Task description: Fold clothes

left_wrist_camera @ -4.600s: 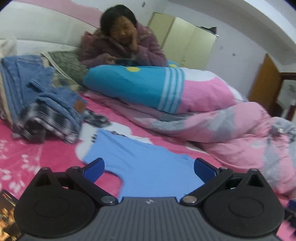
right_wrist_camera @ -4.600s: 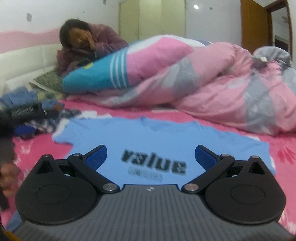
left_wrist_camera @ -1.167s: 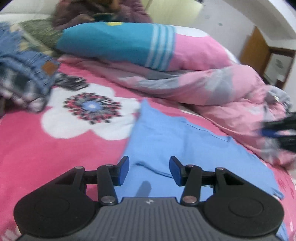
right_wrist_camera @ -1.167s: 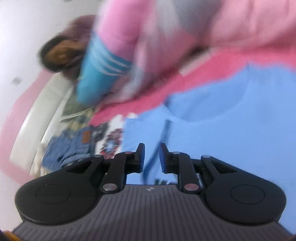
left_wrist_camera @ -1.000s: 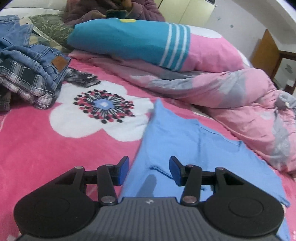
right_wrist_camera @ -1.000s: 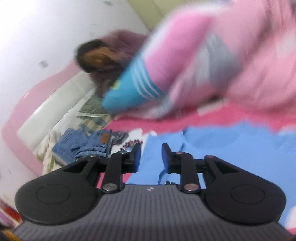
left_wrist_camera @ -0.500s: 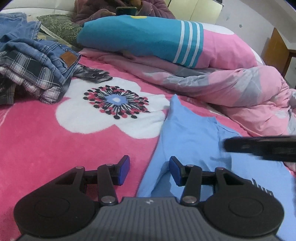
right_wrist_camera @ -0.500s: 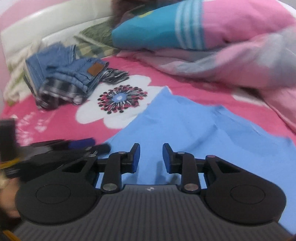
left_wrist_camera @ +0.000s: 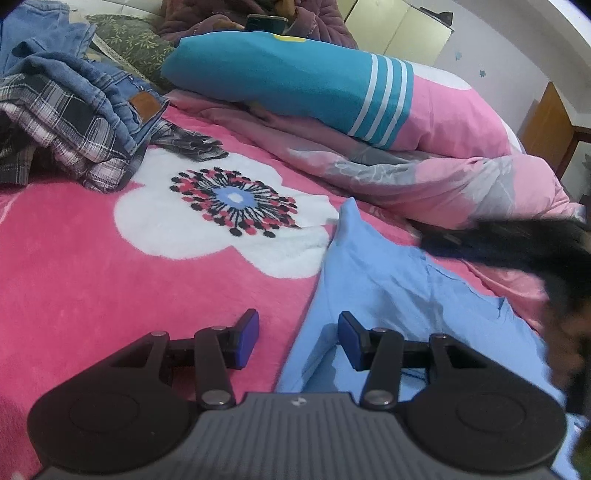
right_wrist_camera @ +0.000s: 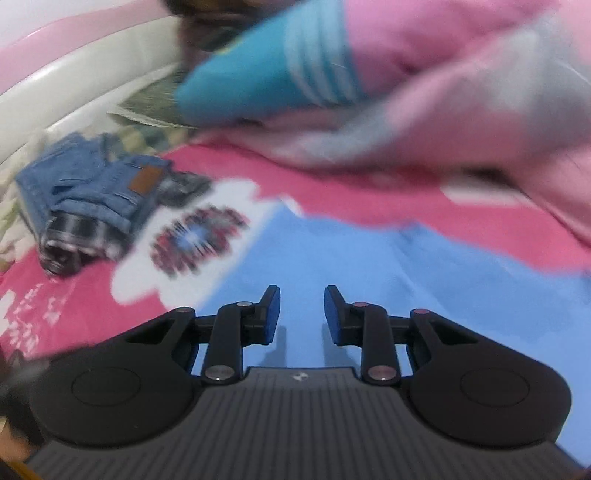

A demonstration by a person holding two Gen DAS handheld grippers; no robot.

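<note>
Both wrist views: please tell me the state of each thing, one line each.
blue T-shirt: lying on the bed, partly folded.
left hand-held gripper: open, over the shirt's edge.
right hand-held gripper: open, empty, above the shirt.
jeans: folded, stacked on plaid clothes.

It was a home bedroom: a bed with a pink flowered blanket, a rumpled quilt, a wardrobe at upper right.

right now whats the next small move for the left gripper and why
Probably ease the left gripper forward and down so its jaws straddle the blue t-shirt edge, then close. The jaws stand open with nothing between them, and the shirt's left edge lies just ahead on the pink blanket.
</note>
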